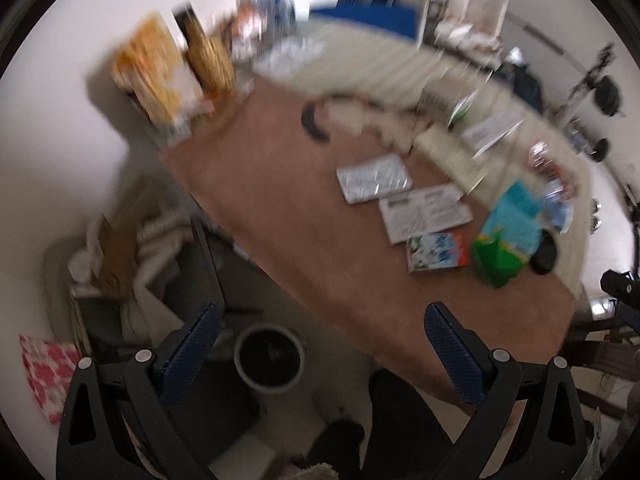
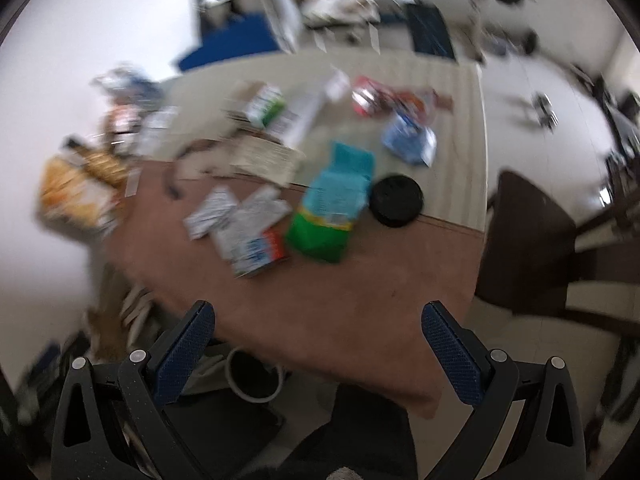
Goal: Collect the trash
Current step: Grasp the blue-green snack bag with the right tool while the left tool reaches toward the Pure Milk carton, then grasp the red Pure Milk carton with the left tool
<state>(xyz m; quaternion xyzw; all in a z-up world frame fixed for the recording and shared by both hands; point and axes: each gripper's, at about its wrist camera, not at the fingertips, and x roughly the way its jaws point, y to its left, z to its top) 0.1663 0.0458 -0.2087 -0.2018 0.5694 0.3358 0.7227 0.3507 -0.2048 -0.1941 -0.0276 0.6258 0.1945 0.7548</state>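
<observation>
A: What is the biggest thing here?
B: One table, brown on the near half, pale and striped on the far half. Both views are blurred, so small print is lost.

A: And beside it?
B: One dark chair at its right edge. One round bin with a pale rim stands on the floor under the near left edge of the table; it also shows low in the right view.

A: Where is the trash?
B: It lies on the table. I count one green and teal bag, one carton with blue and orange print just left of it, two grey printed packets beyond the carton, and one black disc touching the bag's right side. More wrappers lie on the far half, too smeared to count. Two yellow boxes stand at the far left corner.

A: The tongs?
B: Left gripper wide apart, holding nothing. Right gripper wide apart too, nothing between its fingers. Both hover above the near table edge, well apart from the trash.
</observation>
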